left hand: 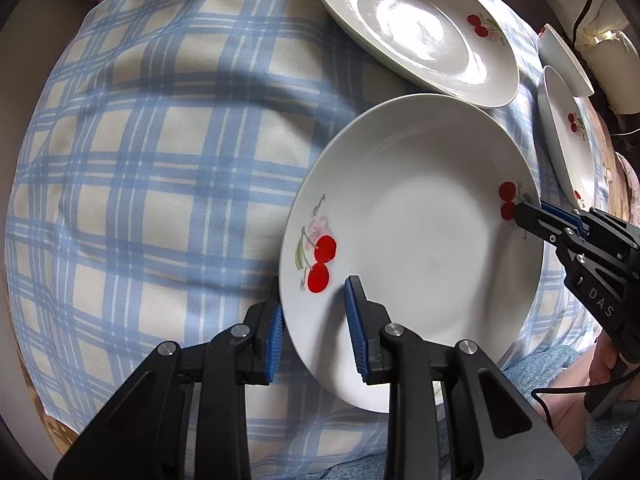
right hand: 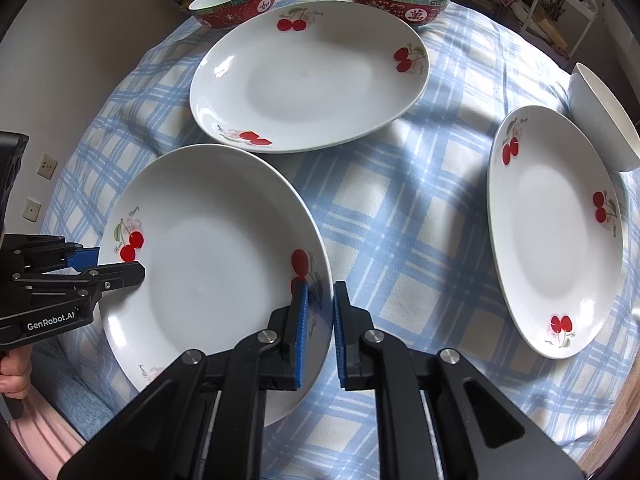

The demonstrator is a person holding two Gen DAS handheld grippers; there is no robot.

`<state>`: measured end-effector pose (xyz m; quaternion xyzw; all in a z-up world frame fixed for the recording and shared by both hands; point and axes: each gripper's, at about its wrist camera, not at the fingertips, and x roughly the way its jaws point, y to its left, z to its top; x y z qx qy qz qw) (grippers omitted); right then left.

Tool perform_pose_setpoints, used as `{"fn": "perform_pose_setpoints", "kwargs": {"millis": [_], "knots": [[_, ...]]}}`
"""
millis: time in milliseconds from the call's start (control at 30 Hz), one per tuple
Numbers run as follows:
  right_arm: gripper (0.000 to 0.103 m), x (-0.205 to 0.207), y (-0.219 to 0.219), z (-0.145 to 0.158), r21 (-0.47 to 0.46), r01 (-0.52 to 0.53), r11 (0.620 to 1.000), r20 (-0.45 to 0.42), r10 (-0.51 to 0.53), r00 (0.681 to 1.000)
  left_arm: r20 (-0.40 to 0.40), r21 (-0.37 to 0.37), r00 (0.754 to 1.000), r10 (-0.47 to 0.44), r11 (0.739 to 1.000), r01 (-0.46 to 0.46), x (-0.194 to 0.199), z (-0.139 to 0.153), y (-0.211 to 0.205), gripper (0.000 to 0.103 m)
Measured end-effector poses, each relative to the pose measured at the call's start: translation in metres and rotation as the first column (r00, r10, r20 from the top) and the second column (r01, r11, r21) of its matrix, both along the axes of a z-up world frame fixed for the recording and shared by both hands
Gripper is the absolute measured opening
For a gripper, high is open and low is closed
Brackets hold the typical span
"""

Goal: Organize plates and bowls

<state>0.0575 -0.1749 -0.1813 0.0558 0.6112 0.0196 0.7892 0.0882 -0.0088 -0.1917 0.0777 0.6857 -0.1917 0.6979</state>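
A white plate with red cherry prints [right hand: 212,248] is nearest me, over the blue plaid tablecloth [right hand: 400,220]. My left gripper [left hand: 314,294] is shut on its rim by a cherry print, one pad under the edge and one on the inner face. In the right wrist view the left gripper [right hand: 108,266] clamps that rim from the left. My right gripper [right hand: 320,286] is shut on the opposite rim, its blue pads either side of the edge; in the left wrist view the right gripper [left hand: 524,210] is beside another cherry. I cannot tell whether the plate [left hand: 416,248] touches the cloth.
A large oval cherry plate [right hand: 308,80] lies just beyond the held one. Another cherry plate [right hand: 556,232] sits at the right, with a white bowl [right hand: 604,120] behind it. Two red patterned bowls [right hand: 236,2] [right hand: 400,0] stand at the far edge. A person's hand [right hand: 14,372] holds the left gripper's handle.
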Motion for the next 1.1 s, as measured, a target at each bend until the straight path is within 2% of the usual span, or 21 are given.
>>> {"fn": "perform_pose_setpoints", "kwargs": {"millis": [100, 167, 233, 300, 433, 533, 600, 633, 667, 933, 1100], "knots": [[0.013, 0.002, -0.001, 0.01, -0.009, 0.016, 1.0, 0.038, -0.015, 0.999, 0.073, 0.05, 0.997, -0.023, 0.999, 0.02, 0.007, 0.011, -0.001, 0.028], [0.014, 0.002, -0.007, 0.019, -0.008, 0.026, 1.0, 0.069, -0.026, 0.997, 0.094, 0.038, 0.996, -0.009, 0.999, 0.006, 0.012, 0.017, 0.001, 0.028], [0.017, 0.005, -0.012, 0.026, -0.005, 0.042, 0.999, 0.089, -0.041, 0.995, 0.105, 0.016, 0.994, 0.009, 1.0, -0.011, 0.018, 0.024, 0.005, 0.029], [0.024, 0.01, -0.017, 0.034, -0.014, 0.045, 0.999, 0.114, -0.043, 0.993, 0.151, 0.033, 0.989, 0.009, 0.999, -0.014, 0.026, 0.031, 0.007, 0.031], [0.052, 0.03, -0.028, 0.049, -0.028, 0.074, 0.997, 0.17, -0.069, 0.983, 0.237, 0.027, 0.971, 0.02, 0.999, -0.028, 0.047, 0.048, 0.007, 0.051], [0.057, 0.048, -0.037, 0.06, -0.031, 0.092, 0.995, 0.211, -0.083, 0.974, 0.285, -0.008, 0.958, 0.041, 0.999, -0.041, 0.064, 0.059, 0.01, 0.057], [0.064, 0.06, -0.044, 0.064, -0.028, 0.101, 0.994, 0.233, -0.092, 0.968, 0.298, -0.024, 0.953, 0.048, 0.999, -0.043, 0.075, 0.059, 0.008, 0.067], [0.067, 0.066, -0.047, 0.066, -0.026, 0.104, 0.994, 0.243, -0.095, 0.965, 0.305, -0.022, 0.951, 0.047, 0.999, -0.042, 0.081, 0.059, 0.005, 0.077], [0.068, 0.071, -0.051, 0.067, -0.028, 0.108, 0.994, 0.251, -0.097, 0.963, 0.314, -0.02, 0.948, 0.05, 0.999, -0.046, 0.081, 0.061, -0.001, 0.081], [0.071, 0.11, -0.072, 0.054, -0.015, 0.147, 0.989, 0.247, -0.138, 0.959, 0.326, -0.018, 0.941, 0.086, 0.996, -0.085, 0.123, 0.044, -0.024, 0.082], [0.071, 0.123, -0.08, 0.039, 0.012, 0.155, 0.988, 0.222, -0.154, 0.963, 0.278, -0.054, 0.952, 0.125, 0.992, -0.114, 0.141, 0.026, -0.03, 0.082]]}}
